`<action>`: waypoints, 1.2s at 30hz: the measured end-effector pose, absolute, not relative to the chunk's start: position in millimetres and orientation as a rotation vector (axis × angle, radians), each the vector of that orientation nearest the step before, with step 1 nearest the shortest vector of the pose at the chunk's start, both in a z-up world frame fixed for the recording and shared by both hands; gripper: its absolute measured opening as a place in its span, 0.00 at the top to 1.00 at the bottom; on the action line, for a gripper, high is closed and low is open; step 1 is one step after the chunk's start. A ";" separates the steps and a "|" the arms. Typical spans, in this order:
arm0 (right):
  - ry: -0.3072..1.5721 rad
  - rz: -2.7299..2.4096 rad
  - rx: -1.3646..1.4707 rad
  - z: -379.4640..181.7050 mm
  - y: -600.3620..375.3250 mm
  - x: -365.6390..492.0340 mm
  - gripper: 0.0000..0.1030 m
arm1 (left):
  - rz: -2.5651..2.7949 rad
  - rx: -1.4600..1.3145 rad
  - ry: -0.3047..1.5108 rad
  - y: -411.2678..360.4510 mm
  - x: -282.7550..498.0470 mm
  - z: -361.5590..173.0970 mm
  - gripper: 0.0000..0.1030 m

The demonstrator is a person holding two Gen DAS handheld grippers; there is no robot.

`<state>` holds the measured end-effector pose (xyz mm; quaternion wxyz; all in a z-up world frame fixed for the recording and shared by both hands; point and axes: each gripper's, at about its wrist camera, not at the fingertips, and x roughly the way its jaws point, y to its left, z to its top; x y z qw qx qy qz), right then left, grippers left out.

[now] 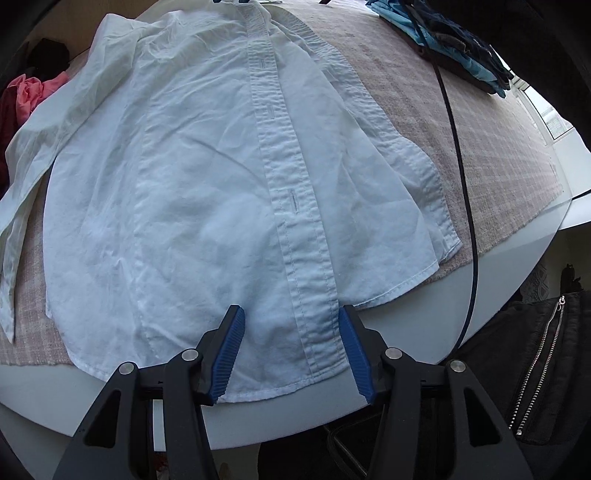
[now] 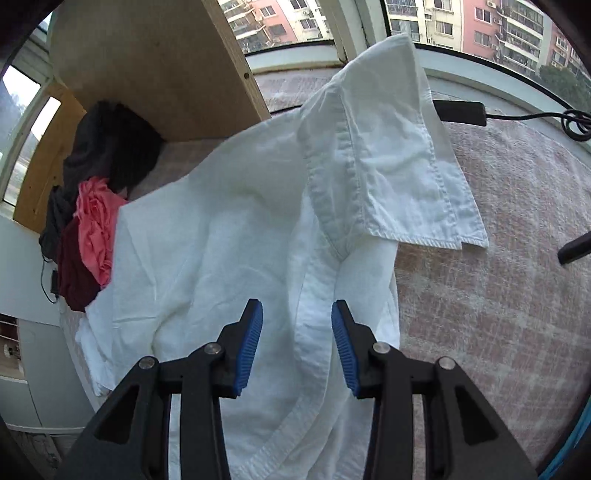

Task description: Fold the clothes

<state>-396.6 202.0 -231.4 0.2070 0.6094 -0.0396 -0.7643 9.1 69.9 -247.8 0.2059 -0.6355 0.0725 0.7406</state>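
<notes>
Two grippers, both spread wide over one white shirt [image 1: 207, 192]. Nearest in the left wrist view, the left gripper [image 1: 291, 350] hovered at the shirt's bottom hem, blue pads [image 1: 231, 354] apart on either side of the button placket [image 1: 284, 206], nothing pinched. Lay flat, front up, on a pinkish woven cloth [image 1: 461, 122] covering a white table [image 1: 424, 325], hem just at the table's near edge. Crossed the cloth to the right of the shirt: a black cable [image 1: 461, 177]. Beside the table at lower right, a black zippered garment [image 1: 546, 354]. Farther off, a stack of blue and dark clothes [image 1: 454, 40] at the cloth's far right, and a pink garment [image 1: 33, 92] past the shirt's left sleeve.

Nearest in the right wrist view, the right gripper [image 2: 297, 343] hung open above the upper placket, fingers [image 2: 251, 350] astride the fabric edge without gripping it. Just beyond, the collar [image 2: 391, 173] stood raised and folded over. To the left, pink, maroon and dark clothes [image 2: 92, 229] heaped against a wooden board [image 2: 155, 70]. Farthest back, a window [image 2: 443, 22] with apartment blocks outside.
</notes>
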 end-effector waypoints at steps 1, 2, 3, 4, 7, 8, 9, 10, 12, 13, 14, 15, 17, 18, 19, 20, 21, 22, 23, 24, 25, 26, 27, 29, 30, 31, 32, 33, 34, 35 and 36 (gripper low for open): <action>-0.062 -2.121 1.710 -235.6 198.3 -397.5 0.62 | 2.064 -1.772 0.202 71.5 8.3 -248.2 0.50; -0.024 -2.119 1.726 -239.4 195.9 -398.0 0.62 | 2.067 -1.768 0.210 73.4 7.9 -248.2 0.50; 0.004 -2.115 1.736 -242.2 193.9 -397.8 0.62 | 2.072 -1.764 0.217 75.6 7.5 -248.1 0.50; 0.026 -2.101 1.735 -243.7 191.1 -396.4 0.63 | 2.077 -1.761 0.218 78.8 6.9 -248.5 0.51; 0.095 -2.062 1.725 -245.8 182.4 -390.4 0.67 | 2.102 -1.758 0.228 82.3 5.9 -247.9 0.57; 0.104 -2.049 1.715 -244.2 179.8 -387.8 0.80 | 2.114 -1.759 0.234 80.3 5.9 -246.8 0.69; 0.099 -2.040 1.703 -241.2 178.5 -385.8 0.91 | 2.124 -1.762 0.230 77.6 5.6 -245.9 0.87; 0.083 -2.043 1.685 -236.5 178.6 -384.6 0.92 | 2.119 -1.779 0.177 71.6 4.0 -245.2 0.93; 0.034 -2.037 1.650 -226.4 180.2 -386.0 0.92 | 2.106 -1.799 0.062 58.3 2.0 -242.2 0.94; 0.006 -2.030 1.635 -221.3 180.9 -386.9 0.92 | 2.097 -1.786 0.034 53.9 3.3 -238.6 0.94; -0.016 -2.026 1.624 -216.2 181.4 -387.8 0.92 | 2.092 -1.774 0.012 49.8 4.8 -235.1 0.94; -0.038 -2.023 1.613 -211.2 181.9 -388.6 0.92 | 2.100 -1.770 0.022 47.9 7.3 -231.7 0.94; -0.062 -2.027 1.590 -201.3 182.0 -390.5 0.92 | 2.102 -1.776 0.023 39.8 9.7 -229.4 0.94; -0.075 -2.037 1.579 -198.1 183.6 -392.0 0.92 | 2.098 -1.783 0.017 34.2 9.9 -229.9 0.94; -0.088 -2.042 1.571 -195.2 184.0 -393.6 0.92 | 2.094 -1.788 0.007 29.0 10.9 -229.6 0.95; -0.101 -2.047 1.564 -192.4 184.5 -395.2 0.92 | 2.088 -1.777 -0.022 25.7 16.2 -225.1 0.95; -0.114 -2.048 1.557 -190.5 185.3 -396.3 0.92 | 2.082 -1.767 -0.051 21.8 21.2 -220.5 0.95; -0.124 -2.051 1.551 -188.7 185.9 -397.4 0.92 | 2.078 -1.765 -0.077 15.7 23.7 -216.4 0.95; -0.109 -2.058 1.543 -187.1 184.7 -397.5 0.92 | 2.081 -1.769 -0.085 12.5 21.1 -213.8 0.95; -0.082 -2.069 1.537 -185.7 181.6 -397.2 0.92 | 2.085 -1.773 -0.093 9.2 18.5 -211.2 0.95; -0.064 -2.076 1.532 -183.7 181.0 -396.6 0.92 | 2.089 -1.775 -0.095 6.8 15.8 -208.7 0.95; -0.048 -2.083 1.527 -181.7 180.9 -396.0 0.92 | 2.099 -1.766 -0.064 8.6 13.6 -206.2 0.95; -0.046 -2.087 1.525 -180.5 184.2 -395.2 0.92 | 2.097 -1.755 -0.047 9.9 14.0 -203.0 0.95; -0.038 -2.107 1.522 -178.8 184.9 -397.3 0.93 | 2.086 -1.739 -0.042 4.9 17.1 -197.1 0.98; -0.034 -2.115 1.519 -178.0 185.0 -398.3 0.93 | 2.084 -1.738 -0.037 2.1 18.2 -195.3 0.98; -0.036 -2.129 1.514 -176.8 185.9 -399.4 0.93 | 2.093 -1.743 -0.025 3.4 16.0 -195.6 0.98; -0.040 -2.135 1.510 -175.3 186.4 -401.0 0.93 | 2.104 -1.746 -0.011 5.8 12.8 -196.6 0.99; -0.042 -2.143 1.505 -173.6 186.9 -402.7 0.94 | 2.121 -1.738 0.009 12.5 5.1 -199.4 0.99; -0.031 -2.165 1.497 -170.5 187.5 -405.2 0.95 | 2.134 -1.722 -0.008 13.8 -2.5 -197.3 0.99; -0.020 -2.187 1.488 -167.5 188.0 -407.8 0.95 | 2.147 -1.707 -0.025 15.1 -10.2 -195.3 0.99; -0.002 -2.216 1.481 -164.4 188.4 -411.1 0.95 | 2.155 -1.691 -0.041 16.5 -17.4 -193.5 0.99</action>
